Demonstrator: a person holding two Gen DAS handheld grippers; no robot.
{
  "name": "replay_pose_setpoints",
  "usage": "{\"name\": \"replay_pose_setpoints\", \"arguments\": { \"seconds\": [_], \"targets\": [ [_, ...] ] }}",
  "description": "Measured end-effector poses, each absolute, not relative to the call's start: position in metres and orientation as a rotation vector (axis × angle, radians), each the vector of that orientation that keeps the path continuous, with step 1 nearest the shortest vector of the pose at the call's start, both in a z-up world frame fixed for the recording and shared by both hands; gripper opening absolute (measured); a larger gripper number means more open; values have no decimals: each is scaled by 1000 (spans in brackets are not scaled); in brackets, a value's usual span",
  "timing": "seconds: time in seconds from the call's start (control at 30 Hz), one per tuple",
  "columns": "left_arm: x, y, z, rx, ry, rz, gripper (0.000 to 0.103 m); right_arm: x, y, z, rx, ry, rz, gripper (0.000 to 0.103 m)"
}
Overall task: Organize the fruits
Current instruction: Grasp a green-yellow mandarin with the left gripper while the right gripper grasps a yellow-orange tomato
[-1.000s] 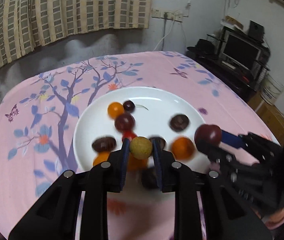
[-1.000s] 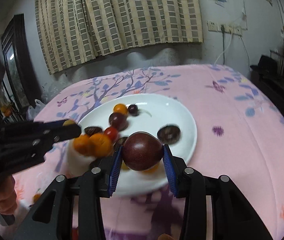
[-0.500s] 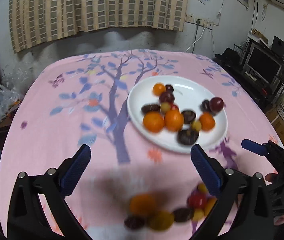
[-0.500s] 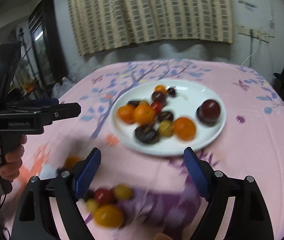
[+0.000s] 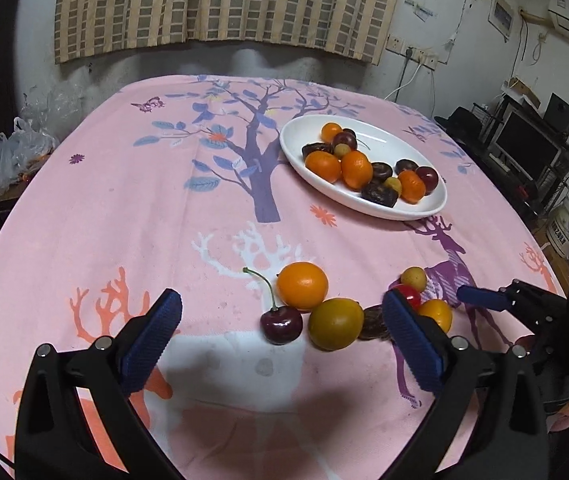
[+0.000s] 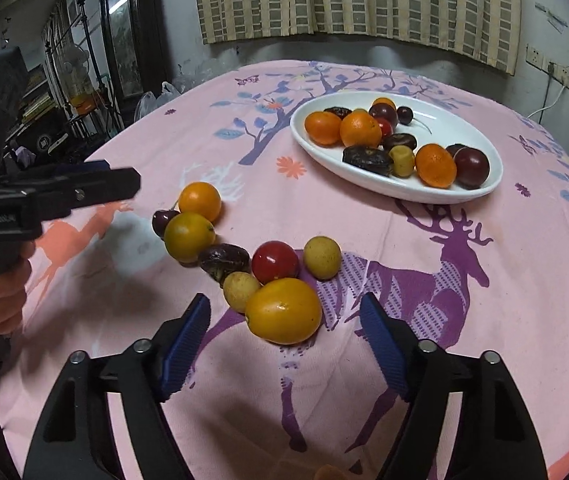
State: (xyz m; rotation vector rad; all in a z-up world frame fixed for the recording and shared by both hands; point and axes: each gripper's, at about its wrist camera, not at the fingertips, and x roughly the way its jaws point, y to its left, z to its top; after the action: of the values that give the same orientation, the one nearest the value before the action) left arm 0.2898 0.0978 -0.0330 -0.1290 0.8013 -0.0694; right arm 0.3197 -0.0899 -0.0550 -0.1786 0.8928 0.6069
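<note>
I am holding my left tool (image 5: 280, 332) wide open above the counter (image 5: 124, 200), gripping nothing; a dark cherry (image 5: 281, 325), an orange (image 5: 302, 285) and a yellow-orange fruit (image 5: 335, 329) are sitting on the cloth between its blue pads (image 5: 150, 342), all three touching one another. My right tool (image 6: 284, 344) is also gaping wide and empty, with a large orange-yellow fruit (image 6: 283, 311) lying just ahead of its open jaws, pressing against a small yellow fruit (image 6: 241, 286) and a red tomato (image 6: 275, 261). A wrinkled dark date (image 6: 223, 259) and a pale yellow round fruit (image 6: 322, 257) are completing this loose cluster on the near half of the counter. The white plate (image 6: 468, 132) is sitting well apart, toward the far right, carrying oranges, dark plums, dates and small yellow fruit crowded along its near side, while its far rim is showing bare. Open cloth is lying to the left of the plate and between plate and cluster. In the right wrist view my left tool is hovering at the left, near the counter's left edge. The counter's round edge is dropping away on all sides
</note>
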Motion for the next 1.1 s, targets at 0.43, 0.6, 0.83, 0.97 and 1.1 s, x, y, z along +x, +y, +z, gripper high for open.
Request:
{"name": "replay_pose_setpoints", "arguments": {
  "seconds": [0.43,0.6,0.83,0.97,1.1],
  "targets": [
    [276,53,-45,142,781,-262,71,324,-123,-37,-43,858,579,42],
    [285,46,-64,146,850,-287,50,329,-124,-42,-41,883,557,42],
    [294,45,-75,186,864,-268,36,330,-127,-39,-32,878,547,42],
    [304,45,-76,179,873,-274,37,330,-128,-38,-25,880,545,42],
    [309,42,-81,195,895,-272,38,330,-129,-38,-22,879,542,42]
  ]
}}
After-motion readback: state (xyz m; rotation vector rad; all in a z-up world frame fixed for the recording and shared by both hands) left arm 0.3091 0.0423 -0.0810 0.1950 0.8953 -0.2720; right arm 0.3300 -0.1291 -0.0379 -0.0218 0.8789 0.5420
